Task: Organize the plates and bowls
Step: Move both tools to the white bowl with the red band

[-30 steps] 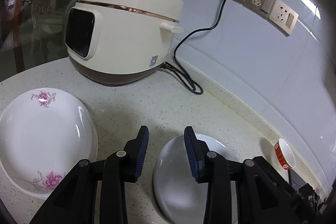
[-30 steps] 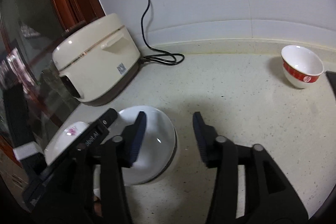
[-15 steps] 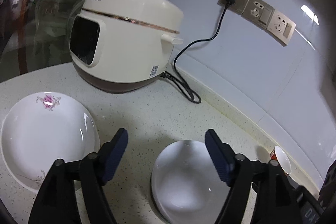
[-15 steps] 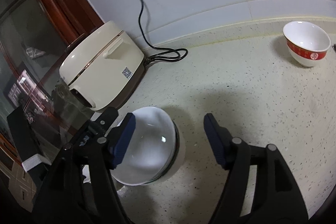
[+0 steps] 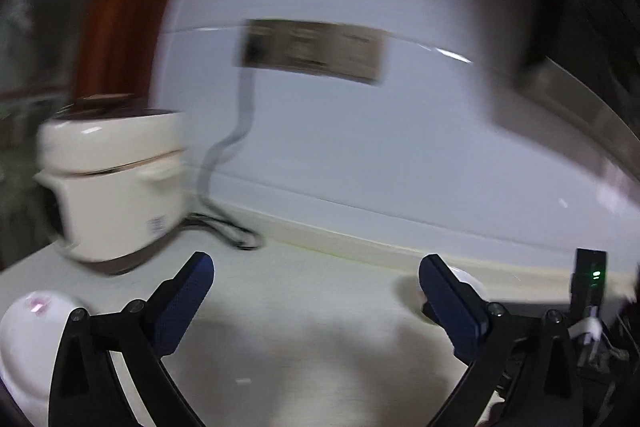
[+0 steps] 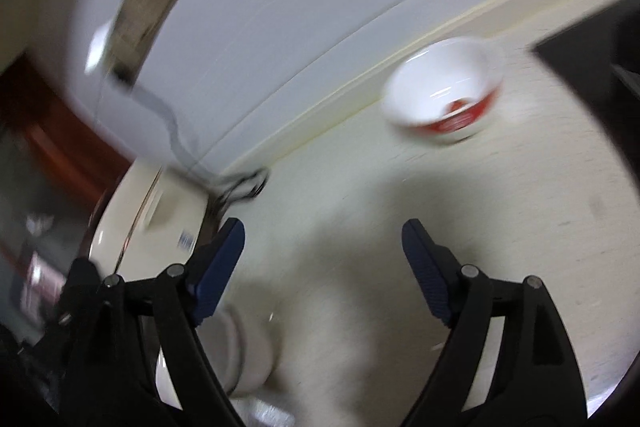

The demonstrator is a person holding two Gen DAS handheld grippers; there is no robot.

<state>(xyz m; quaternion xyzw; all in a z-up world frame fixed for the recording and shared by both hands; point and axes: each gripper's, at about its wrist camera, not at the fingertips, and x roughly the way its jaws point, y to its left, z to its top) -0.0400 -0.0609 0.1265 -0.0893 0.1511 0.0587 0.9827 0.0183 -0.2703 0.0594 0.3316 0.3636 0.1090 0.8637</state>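
Observation:
Both views are smeared by motion. In the left wrist view my left gripper (image 5: 316, 267) is open, its jaws still widening, with only bare counter between them. A flowered white plate (image 5: 28, 331) lies at the lower left, beside the left finger. A white rounded shape, likely the bowl (image 5: 468, 279), peeks out behind the right finger. In the right wrist view my right gripper (image 6: 324, 231) is open and still widening, holding nothing. The red-and-white bowl (image 6: 440, 95) stands upright ahead and to the right, near the wall. A plain white plate (image 6: 248, 347) lies low, under the left finger.
A cream rice cooker (image 5: 116, 187) stands at the left, also seen as the cooker (image 6: 152, 219) behind the right gripper's left finger. Its black cord (image 5: 224, 227) runs up the white wall to the sockets (image 5: 312, 51). A dark device (image 5: 592, 275) with a green light is at far right.
Both grippers opened wider and swung right. The plain white plate dropped out of the left view and slid low-left in the right view. The red-and-white bowl now looks nearer.

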